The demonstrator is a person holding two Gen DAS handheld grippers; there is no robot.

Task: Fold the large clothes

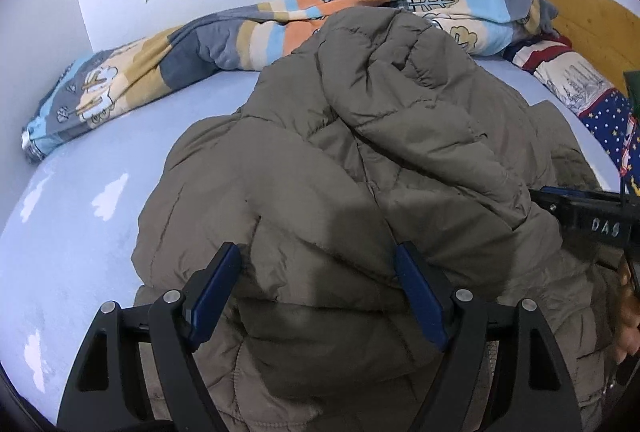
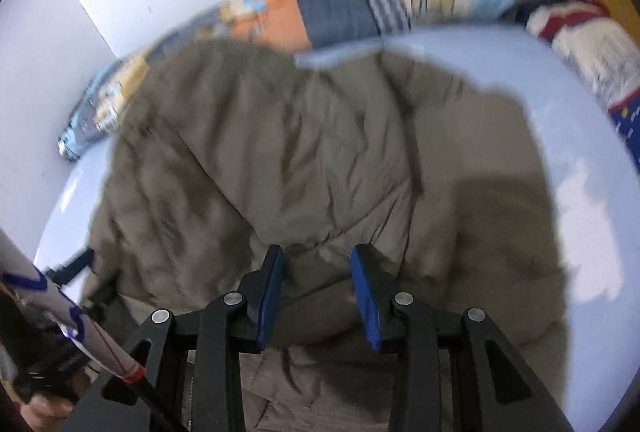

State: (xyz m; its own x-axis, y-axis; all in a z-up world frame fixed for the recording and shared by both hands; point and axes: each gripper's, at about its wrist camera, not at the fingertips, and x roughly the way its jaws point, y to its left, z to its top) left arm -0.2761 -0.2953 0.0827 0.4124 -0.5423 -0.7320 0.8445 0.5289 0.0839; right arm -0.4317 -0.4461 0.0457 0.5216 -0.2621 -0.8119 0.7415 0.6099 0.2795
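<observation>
fingers [image 1: 224, 296] spread, angled down over jacket [image 1: 360, 136]

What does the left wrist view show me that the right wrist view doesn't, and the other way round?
Only the left wrist view: the left gripper with jaws wide over the jacket, the right gripper's black body at the right edge, and a sharp look at the starred pillow.

Only the right wrist view: the right gripper with jaws narrower but apart over a jacket fold, and a white sleeve at lower left. This view is blurred.

Both: the olive puffer jacket on the pale blue bed, the patterned blanket, the wooden headboard.
</observation>
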